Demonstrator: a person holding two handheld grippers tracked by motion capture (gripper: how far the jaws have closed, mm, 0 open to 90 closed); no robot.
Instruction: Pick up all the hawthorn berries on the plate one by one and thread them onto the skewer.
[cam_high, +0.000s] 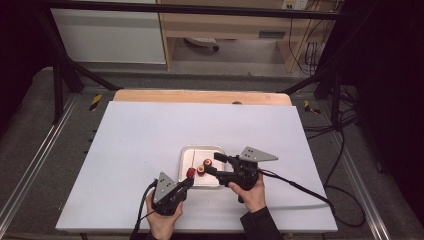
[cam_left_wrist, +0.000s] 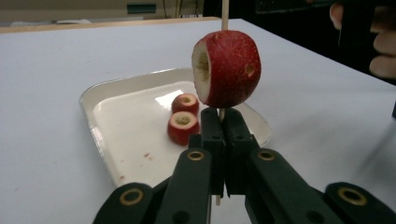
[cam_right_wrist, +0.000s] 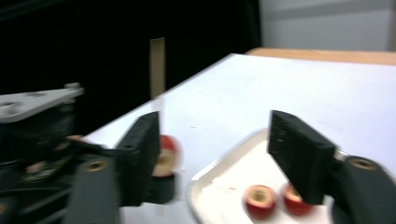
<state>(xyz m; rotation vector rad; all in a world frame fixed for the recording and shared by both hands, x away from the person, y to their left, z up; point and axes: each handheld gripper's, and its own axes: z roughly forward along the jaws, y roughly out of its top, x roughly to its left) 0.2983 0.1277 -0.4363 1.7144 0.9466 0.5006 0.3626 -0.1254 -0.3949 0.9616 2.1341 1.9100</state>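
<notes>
At six o'clock on the white table (cam_high: 140, 145), the left gripper (cam_left_wrist: 223, 122) is clamping its jaws on a thin wooden stick (cam_left_wrist: 225, 14) that is standing upright with a cored red fruit (cam_left_wrist: 228, 68) threaded on it. At three o'clock from that fruit, the right gripper (cam_high: 212, 163) is holding its jaws apart with nothing between them, over the white tray (cam_left_wrist: 116, 91). Two more fruit pieces (cam_left_wrist: 183, 126) are lying in the tray, touching each other.

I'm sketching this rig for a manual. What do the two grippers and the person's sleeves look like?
Both the left gripper and right gripper are black, each with two flat jaws, brass-coloured pivot rings, a grey three-cornered top plate and a trailing black cable. The sleeves are dark.
</notes>
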